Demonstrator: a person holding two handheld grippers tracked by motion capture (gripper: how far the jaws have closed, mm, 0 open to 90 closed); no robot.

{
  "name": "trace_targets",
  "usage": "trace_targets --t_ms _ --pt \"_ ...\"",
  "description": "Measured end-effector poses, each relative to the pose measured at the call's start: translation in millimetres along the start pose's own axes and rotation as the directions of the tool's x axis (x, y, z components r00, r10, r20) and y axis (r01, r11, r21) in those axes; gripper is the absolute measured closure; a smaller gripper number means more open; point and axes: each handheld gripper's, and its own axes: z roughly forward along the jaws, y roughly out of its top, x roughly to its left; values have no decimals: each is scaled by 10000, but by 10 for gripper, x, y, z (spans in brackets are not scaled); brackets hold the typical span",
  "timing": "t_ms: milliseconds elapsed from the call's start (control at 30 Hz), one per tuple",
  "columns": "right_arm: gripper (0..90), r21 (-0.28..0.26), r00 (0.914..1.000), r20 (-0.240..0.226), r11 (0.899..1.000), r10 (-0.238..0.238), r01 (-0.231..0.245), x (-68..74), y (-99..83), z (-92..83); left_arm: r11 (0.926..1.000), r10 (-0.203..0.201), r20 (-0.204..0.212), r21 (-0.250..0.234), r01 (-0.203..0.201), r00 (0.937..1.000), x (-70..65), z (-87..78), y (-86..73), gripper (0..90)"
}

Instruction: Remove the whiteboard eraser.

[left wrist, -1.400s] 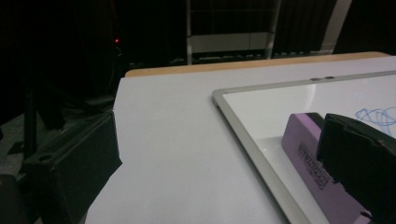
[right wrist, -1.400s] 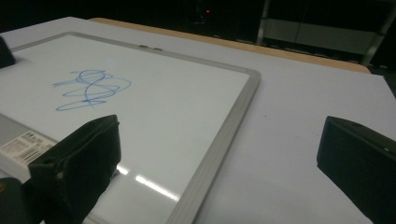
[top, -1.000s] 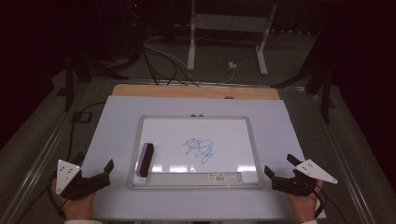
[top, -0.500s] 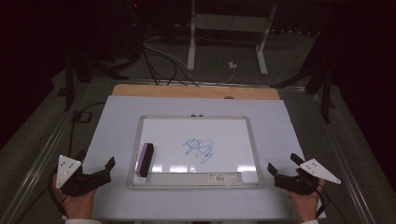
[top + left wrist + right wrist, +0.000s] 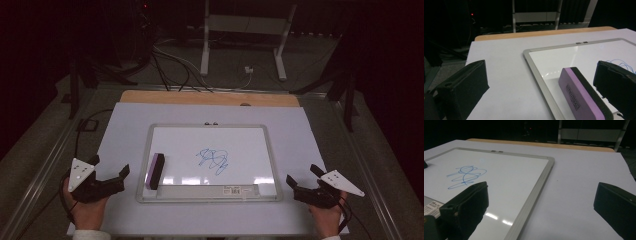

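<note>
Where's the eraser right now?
In the high view, the purple eraser lies on the whiteboard's left edge, left of the blue scribble, nearest the open left gripper.

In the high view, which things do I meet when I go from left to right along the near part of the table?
left gripper → purple eraser → blue scribble → right gripper
</note>
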Motion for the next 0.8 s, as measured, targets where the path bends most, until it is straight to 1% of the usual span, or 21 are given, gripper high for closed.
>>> trace_targets --t_ms 233,400,600,633,800 --pt "2 -5 10000 -10 10000 10 -10 2 -3 -7 9995 89 273 297 -97 9996 -68 112 34 4" --pt "1 16 10000 -14 10000 30 -30 -4 -4 -3 9988 104 356 471 -121 9993 -98 168 40 4" --pt "2 21 10000 7 10000 87 -87 -10 -4 -10 9963 109 515 850 -152 9986 -160 275 16 4" --pt "2 36 9999 6 9999 110 -110 -11 -6 -9 9953 145 617 943 -203 9980 -183 305 8 4" --pt "2 43 10000 -3 10000 84 -84 -4 -4 -6 9923 274 736 1183 -360 9969 -230 359 -7 4"
